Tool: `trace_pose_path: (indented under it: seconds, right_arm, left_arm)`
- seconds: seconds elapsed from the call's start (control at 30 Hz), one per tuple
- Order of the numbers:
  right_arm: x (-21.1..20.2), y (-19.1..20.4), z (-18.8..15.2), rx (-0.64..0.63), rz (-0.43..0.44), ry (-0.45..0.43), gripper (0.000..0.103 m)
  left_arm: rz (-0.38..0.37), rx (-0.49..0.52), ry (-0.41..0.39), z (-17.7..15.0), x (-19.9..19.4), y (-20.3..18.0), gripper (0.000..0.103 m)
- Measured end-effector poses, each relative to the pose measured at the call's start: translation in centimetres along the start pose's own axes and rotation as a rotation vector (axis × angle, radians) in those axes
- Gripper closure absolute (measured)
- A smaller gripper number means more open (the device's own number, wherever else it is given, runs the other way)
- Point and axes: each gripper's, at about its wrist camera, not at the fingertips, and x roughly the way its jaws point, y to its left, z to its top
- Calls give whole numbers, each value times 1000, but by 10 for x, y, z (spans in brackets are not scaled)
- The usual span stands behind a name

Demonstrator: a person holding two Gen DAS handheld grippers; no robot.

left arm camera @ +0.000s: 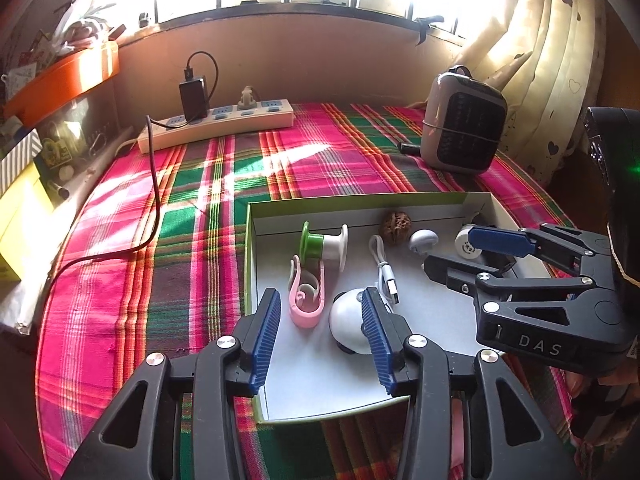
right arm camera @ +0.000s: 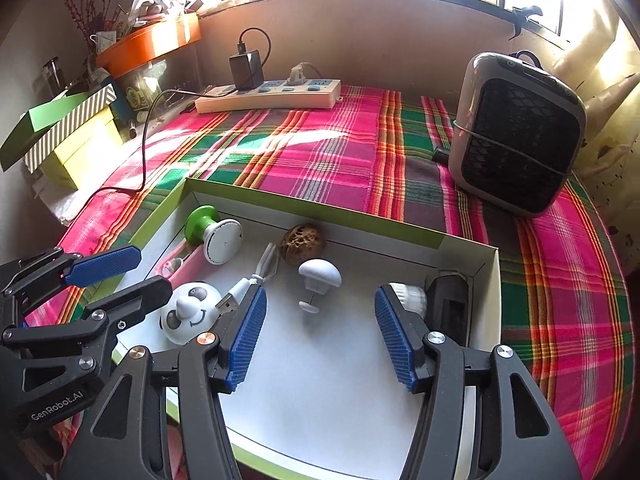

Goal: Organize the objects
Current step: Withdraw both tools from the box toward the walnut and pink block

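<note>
A white box with a green rim (left arm camera: 360,198) (right arm camera: 320,208) lies on the plaid cloth. It holds a green-and-white spool (left arm camera: 324,244) (right arm camera: 216,232), a pink clip (left arm camera: 306,296), a walnut (left arm camera: 395,227) (right arm camera: 302,242), a white USB cable (left arm camera: 384,268), a white mushroom-shaped piece (right arm camera: 320,274), a panda ball (left arm camera: 346,324) (right arm camera: 188,314) and a white disc (right arm camera: 410,296). My left gripper (left arm camera: 320,336) stands open over the box's left part, its right finger against the panda ball. My right gripper (right arm camera: 322,336) hangs open with nothing between its pads, the disc just beyond its right fingertip.
A black object (right arm camera: 448,304) sits in the box's far right corner. Behind the box are a power strip (left arm camera: 216,122) with a charger and trailing black cable, and a grey heater (right arm camera: 516,132). Boxes and an orange tray (right arm camera: 152,40) crowd the left; a curtain hangs at the right.
</note>
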Motion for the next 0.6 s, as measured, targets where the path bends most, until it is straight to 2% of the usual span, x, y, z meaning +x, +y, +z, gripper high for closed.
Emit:
trace_pose_path:
  seconds: [0.33,0.6]
  right_arm:
    - [-34,4,-17,9,-3,-58,45]
    - [-56,13,-36,8,8,-89,45]
  left_arm:
    - [4,-33,-54,-15,-37,0,62]
    - [-2,-48,-59,-36,-55,1,62]
